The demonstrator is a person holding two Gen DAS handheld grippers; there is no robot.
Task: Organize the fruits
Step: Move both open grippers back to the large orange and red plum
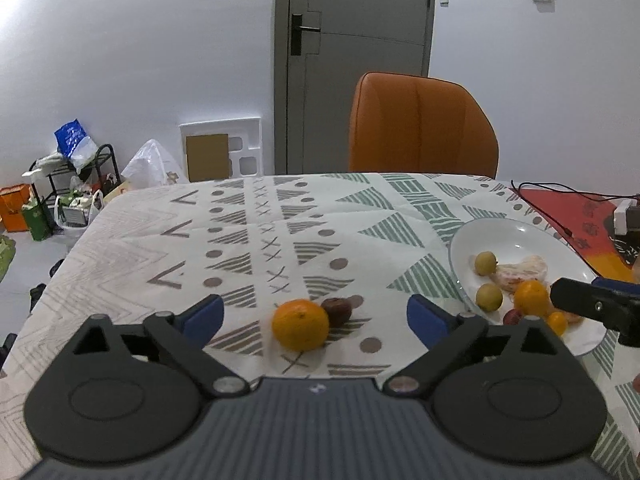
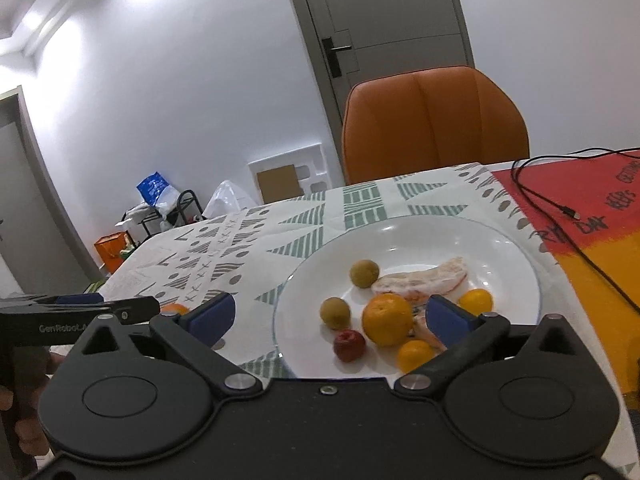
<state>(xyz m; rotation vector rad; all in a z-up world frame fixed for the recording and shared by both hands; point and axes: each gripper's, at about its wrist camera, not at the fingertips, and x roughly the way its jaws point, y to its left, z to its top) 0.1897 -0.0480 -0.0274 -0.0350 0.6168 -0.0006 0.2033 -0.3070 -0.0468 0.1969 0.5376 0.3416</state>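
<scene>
Between my left gripper's spread blue pads sits the orange, on the cloth just beyond the tips and nothing is pinched yet. Touching its far right side lies a dark date. That is my first worry: if I push forward and close, the orange, round and smooth, may roll away across the cloth, or the right pad may catch the date and drag it along. The orange also sits a little left of centre, so one pad may reach it first and nudge it sideways. To the right stands the plate, with my other tool's black finger reaching over its near edge; carrying the orange that way, I judge the two tools could knock together.

Through the right wrist camera, my right gripper hangs spread over the near rim of the plate, empty. Inside lie two green fruits, a bigger orange, two small oranges, a red fruit and a peeled segment. The right pad is close to the segment and a small orange; whether it touches them I cannot tell. If it dips lower, I think it could squash the soft segment or shove fruit over the rim. My left tool shows at the left edge, with a sliver of the loose orange behind it. A cable trails on the red mat to the right, well apart, but a wide swing could snag it.
</scene>
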